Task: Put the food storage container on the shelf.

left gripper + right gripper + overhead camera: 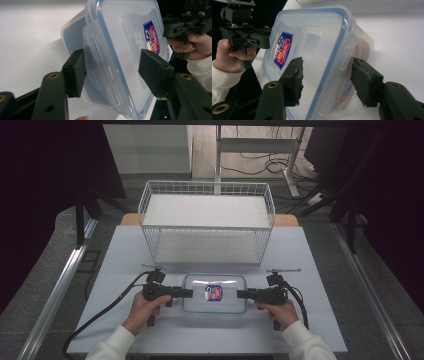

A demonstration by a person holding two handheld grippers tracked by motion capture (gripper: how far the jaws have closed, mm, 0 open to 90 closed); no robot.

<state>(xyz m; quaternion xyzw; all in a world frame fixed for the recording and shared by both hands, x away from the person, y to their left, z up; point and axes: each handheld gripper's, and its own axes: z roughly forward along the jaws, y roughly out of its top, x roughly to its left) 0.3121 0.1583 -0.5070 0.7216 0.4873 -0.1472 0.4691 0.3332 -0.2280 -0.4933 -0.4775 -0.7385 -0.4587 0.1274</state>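
A clear plastic container (199, 296) with a blue-rimmed lid and a red and blue label (214, 292) lies flat near the table's front edge. My left gripper (189, 293) comes in level at its left end. In the left gripper view the container (120, 37) fills the gap of this gripper (112, 67), one pad against the side latch and the other on the lid. My right gripper (239, 294) meets the right end. In its own view the jaws (325, 72) straddle the container (317, 32), with a small gap still showing at the lid.
A white wire basket (207, 184) stands just behind the container, its front wall close to the grippers. The pale table (125, 250) has bare room left and right of it. Chairs, a desk frame and cables lie beyond the far edge.
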